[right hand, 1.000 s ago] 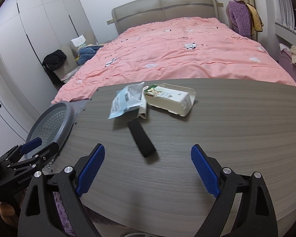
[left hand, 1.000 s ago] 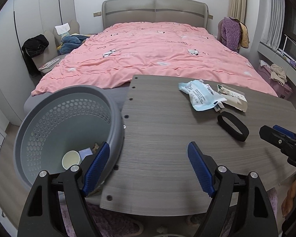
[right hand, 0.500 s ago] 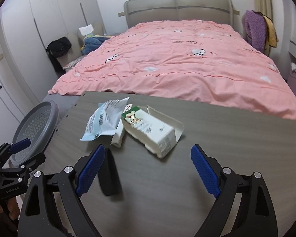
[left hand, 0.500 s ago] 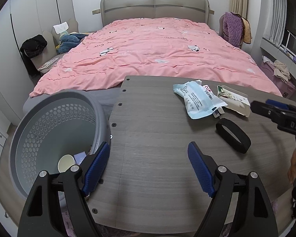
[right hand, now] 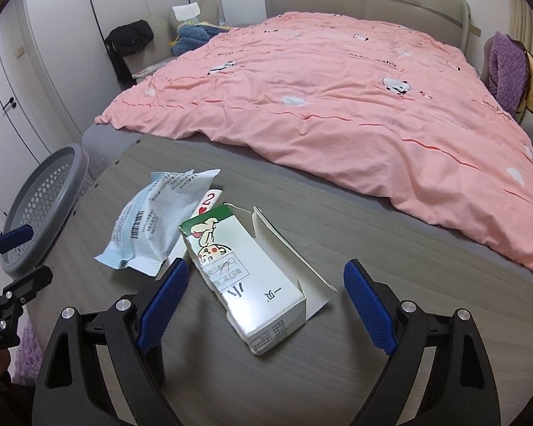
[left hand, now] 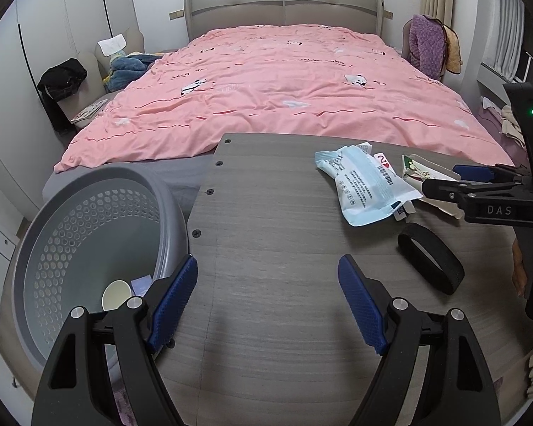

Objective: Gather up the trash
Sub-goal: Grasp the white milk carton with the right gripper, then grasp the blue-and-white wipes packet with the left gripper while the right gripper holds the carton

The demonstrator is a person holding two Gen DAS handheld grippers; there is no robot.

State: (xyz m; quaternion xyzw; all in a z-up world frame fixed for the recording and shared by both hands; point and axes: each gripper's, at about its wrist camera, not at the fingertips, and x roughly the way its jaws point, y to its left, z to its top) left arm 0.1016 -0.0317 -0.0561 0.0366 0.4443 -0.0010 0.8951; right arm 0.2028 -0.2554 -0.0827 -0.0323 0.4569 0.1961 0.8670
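Two claws over grey wood-grain counter (left hand: 266,234) at foot of bed (left hand: 284,81) with pink duvet. Left: grey perforated basket (left hand: 35,248) beside counter edge. Left claw (left hand: 268,298) jaws wide, empty. Centre: blue wrapper (right hand: 152,227), black band (left hand: 430,263). Right claw (right hand: 264,305) jaws just narrowing, straddling white-green carton (right hand: 248,284), pads clear.

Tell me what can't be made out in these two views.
- Playing card: mostly under the blue wrapper and carton, both views.
- Black band: out of sight in the right wrist view.
- Basket contents: left tongs cover part of the bottom, left wrist view.
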